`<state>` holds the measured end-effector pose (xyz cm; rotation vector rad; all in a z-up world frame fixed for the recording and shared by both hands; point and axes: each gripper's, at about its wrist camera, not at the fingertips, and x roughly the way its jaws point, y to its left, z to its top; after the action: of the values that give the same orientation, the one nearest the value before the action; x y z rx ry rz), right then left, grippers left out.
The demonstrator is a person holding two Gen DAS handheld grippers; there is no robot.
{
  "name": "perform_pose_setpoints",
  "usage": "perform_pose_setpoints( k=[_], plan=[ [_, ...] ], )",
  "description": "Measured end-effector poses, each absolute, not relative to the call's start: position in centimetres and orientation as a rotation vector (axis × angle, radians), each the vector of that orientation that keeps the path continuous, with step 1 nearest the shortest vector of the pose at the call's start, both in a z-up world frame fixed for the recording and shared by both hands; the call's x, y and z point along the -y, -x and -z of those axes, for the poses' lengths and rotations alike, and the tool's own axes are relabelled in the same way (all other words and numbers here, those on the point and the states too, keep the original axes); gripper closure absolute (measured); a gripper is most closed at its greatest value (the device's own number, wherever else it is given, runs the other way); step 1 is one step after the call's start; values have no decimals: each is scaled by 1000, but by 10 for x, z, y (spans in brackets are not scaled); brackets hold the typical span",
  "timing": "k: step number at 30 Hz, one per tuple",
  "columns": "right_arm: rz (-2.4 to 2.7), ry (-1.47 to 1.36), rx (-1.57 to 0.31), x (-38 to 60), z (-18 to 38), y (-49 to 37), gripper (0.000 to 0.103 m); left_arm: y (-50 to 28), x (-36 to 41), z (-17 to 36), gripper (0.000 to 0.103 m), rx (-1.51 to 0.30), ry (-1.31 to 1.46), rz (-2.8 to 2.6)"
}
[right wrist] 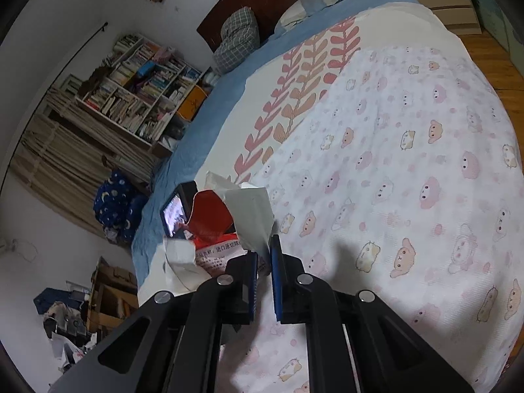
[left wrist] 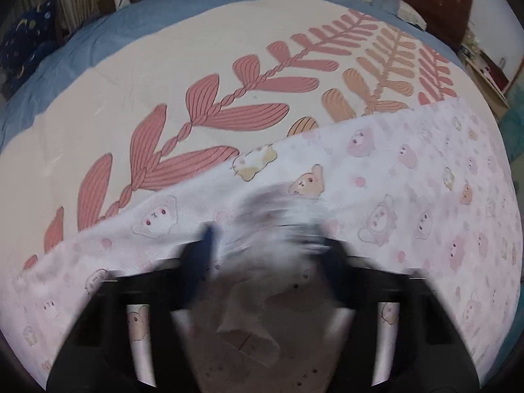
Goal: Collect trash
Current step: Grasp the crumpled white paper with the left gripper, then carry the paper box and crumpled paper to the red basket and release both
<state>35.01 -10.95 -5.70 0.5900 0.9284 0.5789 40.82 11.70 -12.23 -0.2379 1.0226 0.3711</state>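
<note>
In the left wrist view my left gripper (left wrist: 267, 245) is blurred by motion, its fingers on either side of a crumpled white tissue (left wrist: 281, 219) above the bear-print blanket (left wrist: 409, 180); whether it grips the tissue is unclear. In the right wrist view my right gripper (right wrist: 262, 245) is shut on the edge of a torn red and white paper bag (right wrist: 216, 219), held above the bed's left side. White tissue pieces (right wrist: 252, 213) stick out of the bag. The bag hides part of the other gripper's small screen (right wrist: 175, 214).
The bed carries a cream sheet with pink leaf print (left wrist: 196, 98) and a blue cover (right wrist: 209, 111). Pillows (right wrist: 237, 39) lie by the dark headboard. A bookshelf (right wrist: 144, 88) and curtains stand left of the bed. Clutter lies on the floor (right wrist: 68, 321). Wooden floor (right wrist: 491, 62) shows on the right.
</note>
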Motion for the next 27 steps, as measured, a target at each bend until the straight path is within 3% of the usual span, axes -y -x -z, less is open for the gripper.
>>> perform_pose_setpoints(
  k=[7, 16, 23, 27],
  plan=[
    [-554, -546, -968, 108, 63, -352, 93, -370, -88, 94, 67, -897, 158, -294],
    [-518, -419, -984, 107, 62, -335, 93, -236, -28, 31, 67, -831, 194, -175],
    [-547, -303, -970, 99, 57, -275, 93, -134, 1, 12, 67, -828, 141, -155],
    [-620, -230, -842, 128, 9, -198, 93, -74, 19, 5, 67, -817, 164, -134]
  ],
)
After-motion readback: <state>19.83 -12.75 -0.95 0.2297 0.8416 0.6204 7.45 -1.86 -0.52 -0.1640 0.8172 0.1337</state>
